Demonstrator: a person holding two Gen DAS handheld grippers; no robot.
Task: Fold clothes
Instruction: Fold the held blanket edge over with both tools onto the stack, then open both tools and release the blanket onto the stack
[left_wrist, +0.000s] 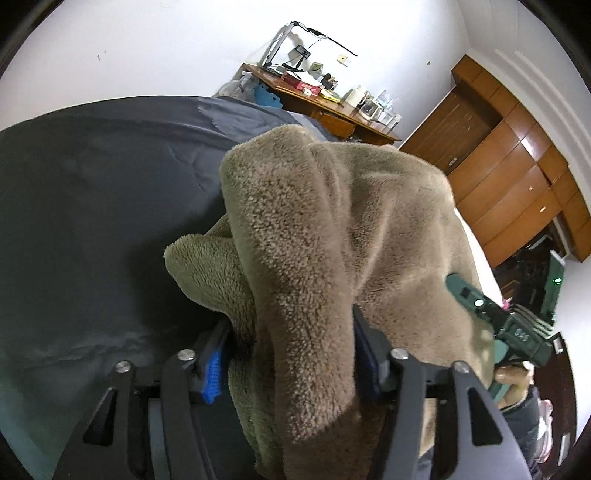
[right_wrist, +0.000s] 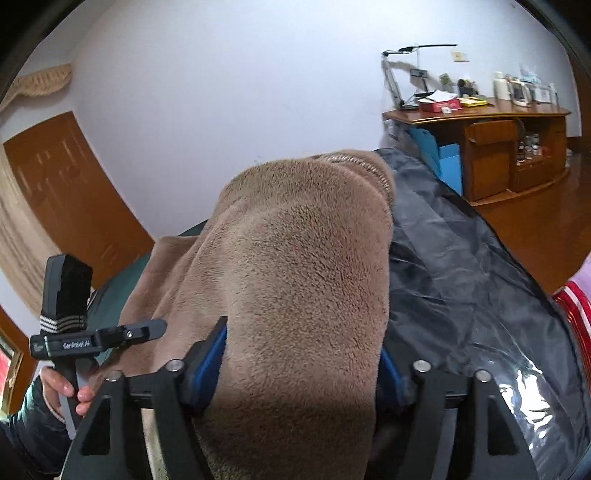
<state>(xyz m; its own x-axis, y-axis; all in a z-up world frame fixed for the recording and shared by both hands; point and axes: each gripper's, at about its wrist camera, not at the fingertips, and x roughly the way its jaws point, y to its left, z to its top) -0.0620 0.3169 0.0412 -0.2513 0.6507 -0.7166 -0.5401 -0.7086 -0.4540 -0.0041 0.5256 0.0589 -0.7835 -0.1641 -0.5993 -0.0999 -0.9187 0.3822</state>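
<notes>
Both wrist views evenly lit, soft indoor light, white wall (right_wrist: 229, 92) bright but not blown. Strong fisheye bend, black vignette at corners. Fleece garment (left_wrist: 332, 236) close ahead of the left gripper (left_wrist: 291, 354) sharp, pile readable; dark shadow under its fold beside the fingers. Glare patch on shiny dark cover (right_wrist: 524, 391) right of the right gripper (right_wrist: 303, 365). Far desk (left_wrist: 325, 107) slightly soft

White lettering — "GenRobot.AI" — is showing on the black hand-held left gripper (right_wrist: 127, 334), at the near left.
</notes>
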